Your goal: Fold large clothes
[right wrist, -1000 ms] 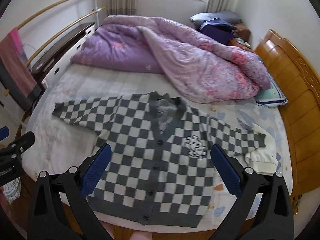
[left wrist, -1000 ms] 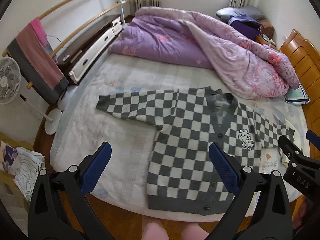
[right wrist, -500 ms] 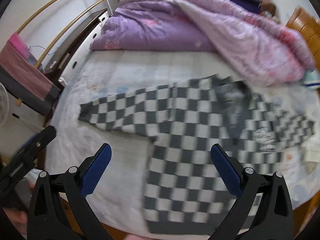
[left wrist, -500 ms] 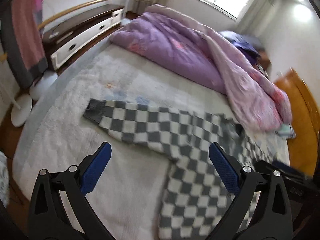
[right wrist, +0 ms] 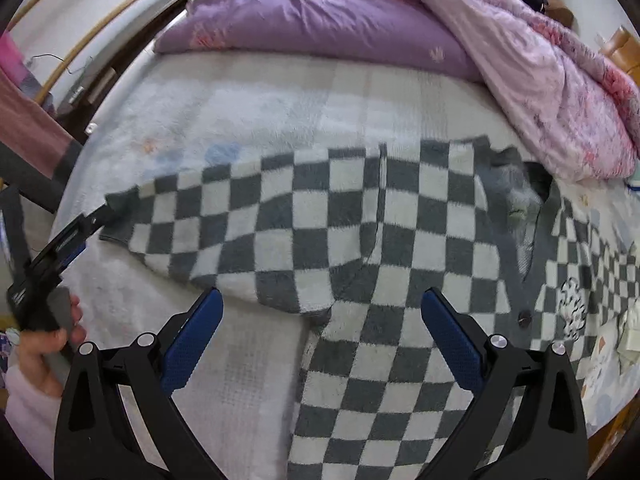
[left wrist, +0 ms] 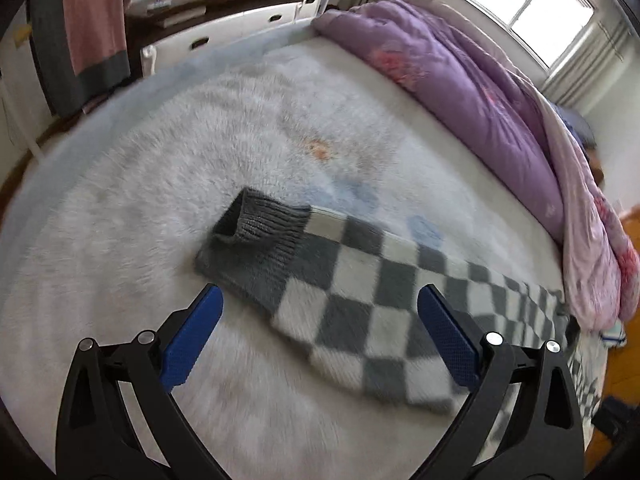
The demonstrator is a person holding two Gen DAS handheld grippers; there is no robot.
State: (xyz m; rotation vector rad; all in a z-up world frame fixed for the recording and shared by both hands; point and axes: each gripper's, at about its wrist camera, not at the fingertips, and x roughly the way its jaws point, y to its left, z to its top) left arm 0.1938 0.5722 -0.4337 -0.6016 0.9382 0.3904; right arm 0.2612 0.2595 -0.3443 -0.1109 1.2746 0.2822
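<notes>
A grey and white checkered cardigan (right wrist: 360, 240) lies flat, face up, on the bed, sleeves spread. Its left sleeve (left wrist: 360, 292) ends in a grey ribbed cuff (left wrist: 256, 236). My left gripper (left wrist: 320, 316) is open and empty, hovering just short of that cuff; it also shows in the right wrist view (right wrist: 64, 248) at the sleeve end. My right gripper (right wrist: 320, 312) is open and empty, over the armpit where the left sleeve meets the body.
A purple and pink quilt (right wrist: 400, 28) is heaped at the far side of the bed (left wrist: 160, 184). A dresser (left wrist: 224, 24) and a rail with a pink and grey towel (left wrist: 84, 28) stand to the left. A wooden headboard (right wrist: 624, 48) is at right.
Both grippers moved forward and left toward the cardigan's left sleeve. The left one has come close to the cuff, the right one close over the armpit. Both stayed open.
</notes>
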